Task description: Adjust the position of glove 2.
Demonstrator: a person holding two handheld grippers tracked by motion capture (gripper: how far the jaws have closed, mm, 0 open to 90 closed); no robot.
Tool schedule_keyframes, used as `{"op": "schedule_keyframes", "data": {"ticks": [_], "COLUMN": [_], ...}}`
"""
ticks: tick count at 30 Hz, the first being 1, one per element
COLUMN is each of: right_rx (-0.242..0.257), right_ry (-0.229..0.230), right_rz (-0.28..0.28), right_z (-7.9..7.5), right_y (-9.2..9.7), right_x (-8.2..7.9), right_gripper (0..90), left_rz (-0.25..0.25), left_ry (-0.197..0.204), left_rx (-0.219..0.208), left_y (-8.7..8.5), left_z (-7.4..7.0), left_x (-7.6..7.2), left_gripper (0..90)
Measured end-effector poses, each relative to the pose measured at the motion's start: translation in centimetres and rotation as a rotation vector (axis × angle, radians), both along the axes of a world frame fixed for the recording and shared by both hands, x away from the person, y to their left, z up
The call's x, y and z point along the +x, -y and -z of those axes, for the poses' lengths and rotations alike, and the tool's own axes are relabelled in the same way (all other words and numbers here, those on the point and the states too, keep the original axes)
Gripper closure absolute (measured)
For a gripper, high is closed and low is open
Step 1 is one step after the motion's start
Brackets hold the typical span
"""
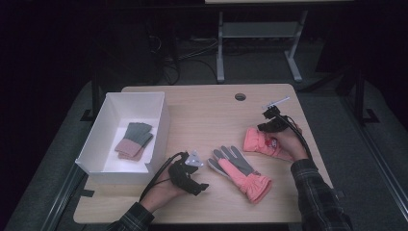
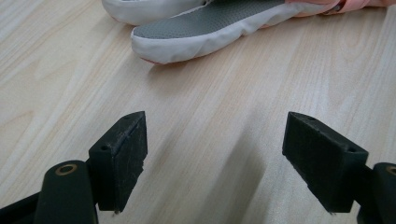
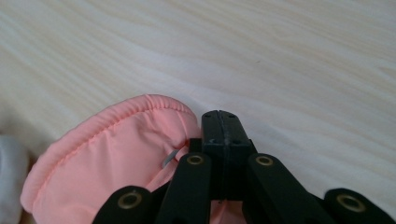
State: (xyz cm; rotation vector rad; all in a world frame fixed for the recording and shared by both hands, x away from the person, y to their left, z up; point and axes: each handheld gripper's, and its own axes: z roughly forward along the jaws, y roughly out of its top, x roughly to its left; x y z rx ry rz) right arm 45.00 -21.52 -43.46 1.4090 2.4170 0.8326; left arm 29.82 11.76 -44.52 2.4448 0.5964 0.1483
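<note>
A pink glove with a grey palm (image 1: pixel 239 172) lies palm up in the middle of the table; its white-edged fingers (image 2: pixel 205 28) lie just ahead of my left gripper (image 1: pixel 203 177). That gripper (image 2: pixel 215 158) rests low over the wood, open, with nothing between its jaws. A second pink glove (image 1: pixel 260 142) lies to the right under my right hand. My right gripper (image 1: pixel 267 126) (image 3: pixel 222 123) is shut, its jaws pressed flat together. The glove's gathered cuff (image 3: pixel 116 158) lies against their left side and beneath them. No fabric shows between the tips.
A white box (image 1: pixel 162 126) stands at the table's left, holding a grey and dusty-pink pair of gloves (image 1: pixel 134 139). There is a round cable hole (image 1: pixel 240 96) near the table's far edge. Bare wood (image 3: pixel 280 56) stretches beyond the right gripper. The table's right edge is close to my right hand.
</note>
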Motion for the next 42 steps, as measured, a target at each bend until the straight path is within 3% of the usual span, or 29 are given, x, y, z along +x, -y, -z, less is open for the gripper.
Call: {"op": "schedule_keyframes", "data": {"ticks": [8,11,26,39,42], "right_rx": [0.005,0.015,0.016,0.030,0.042], "right_ry": [-0.016,0.000,-0.020,-0.032,-0.011], "right_rz": [-0.038,-0.042,-0.106,-0.091,-0.073], "right_z": [-0.1,-0.3,-1.2,-1.6,-1.9], "right_y": [-0.4,-0.2,1.0,3.4,3.4], "right_x": [-2.1,-3.3,-7.6,-11.5,-11.7], "right_gripper": [90.0,90.0,90.0,90.0,90.0], "left_rz": [0.000,-0.002,0.001,-0.001,0.000], "left_ry": [-0.006,-0.008,-0.017,-0.027,-0.026], "left_rx": [-0.005,-0.007,0.004,0.002,0.003], "left_y": [0.0,0.1,0.1,0.1,0.1], "left_z": [0.0,0.2,0.3,0.4,0.5], "left_x": [0.0,0.0,0.0,0.1,0.2], "left_gripper": [21.9,21.9,21.9,21.9,21.9]}}
